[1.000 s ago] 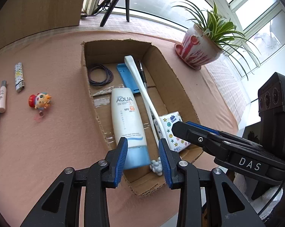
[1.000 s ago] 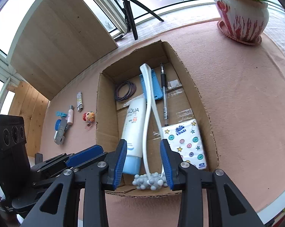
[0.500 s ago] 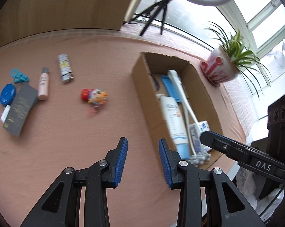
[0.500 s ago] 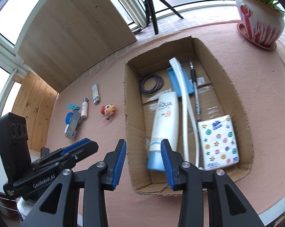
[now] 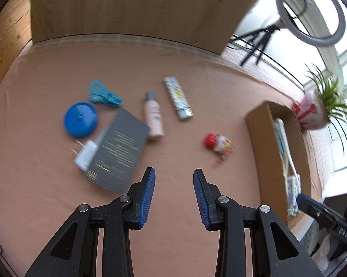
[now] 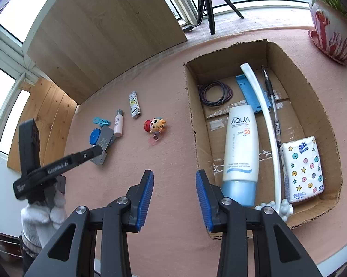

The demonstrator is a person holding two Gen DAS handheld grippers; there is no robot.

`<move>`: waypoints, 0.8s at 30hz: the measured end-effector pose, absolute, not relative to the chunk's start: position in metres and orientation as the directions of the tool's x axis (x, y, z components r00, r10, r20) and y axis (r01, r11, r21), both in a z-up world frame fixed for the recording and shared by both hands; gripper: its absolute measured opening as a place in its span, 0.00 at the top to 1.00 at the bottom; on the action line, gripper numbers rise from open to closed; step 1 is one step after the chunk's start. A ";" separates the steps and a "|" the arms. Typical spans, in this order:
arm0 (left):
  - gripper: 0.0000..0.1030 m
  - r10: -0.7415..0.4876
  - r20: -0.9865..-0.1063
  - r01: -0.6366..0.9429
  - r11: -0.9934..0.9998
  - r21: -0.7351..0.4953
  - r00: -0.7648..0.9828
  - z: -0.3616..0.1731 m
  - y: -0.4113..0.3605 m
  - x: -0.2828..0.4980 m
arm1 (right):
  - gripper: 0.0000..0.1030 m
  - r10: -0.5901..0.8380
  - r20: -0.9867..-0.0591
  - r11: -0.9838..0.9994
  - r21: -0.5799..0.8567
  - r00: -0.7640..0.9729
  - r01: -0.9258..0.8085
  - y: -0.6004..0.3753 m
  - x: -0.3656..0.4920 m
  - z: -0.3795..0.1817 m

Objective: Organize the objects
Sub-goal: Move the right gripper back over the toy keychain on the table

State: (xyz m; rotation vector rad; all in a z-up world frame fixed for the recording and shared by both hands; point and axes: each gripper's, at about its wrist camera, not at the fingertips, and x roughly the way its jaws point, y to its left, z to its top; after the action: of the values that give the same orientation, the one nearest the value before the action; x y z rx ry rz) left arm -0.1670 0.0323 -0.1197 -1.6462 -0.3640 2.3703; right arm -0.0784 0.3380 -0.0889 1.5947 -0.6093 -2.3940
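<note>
Our left gripper (image 5: 173, 194) hangs wide open and empty above the cloth; the right gripper (image 6: 174, 194) likewise (near the cardboard box (image 6: 192, 124)); the grey card (image 5: 119, 153) overlaps neighbours, so we risk dragging them along.

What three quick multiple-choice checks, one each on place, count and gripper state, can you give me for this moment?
1. Where does the white AQUA sunscreen tube lie?
A. inside the open cardboard box
B. on the pink tabletop
C. in the left gripper

2. How many loose items lie on the pink tabletop outside the box?
A. three
B. five
C. seven

3. What state is the left gripper in?
A. shut on the lighter
B. open and empty
C. shut on nothing

Answers: 1 A, it lies on the box floor beside the long white massage stick. 2 C, the left wrist view shows seven. 3 B, its blue pads stand apart over bare tabletop.
</note>
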 end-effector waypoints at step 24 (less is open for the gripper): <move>0.65 0.333 -0.896 -0.037 -0.941 -0.337 -0.294 -0.153 0.000 -0.214 | 0.66 -0.392 -0.839 -0.888 0.453 -0.378 -0.083 0.326 -0.070 -0.089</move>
State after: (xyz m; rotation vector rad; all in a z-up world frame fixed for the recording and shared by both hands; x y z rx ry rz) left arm -0.2145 0.0000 -0.1530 -1.7062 -0.3717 2.3257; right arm -0.0703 0.3255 -0.0892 1.6275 -0.6411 -2.3735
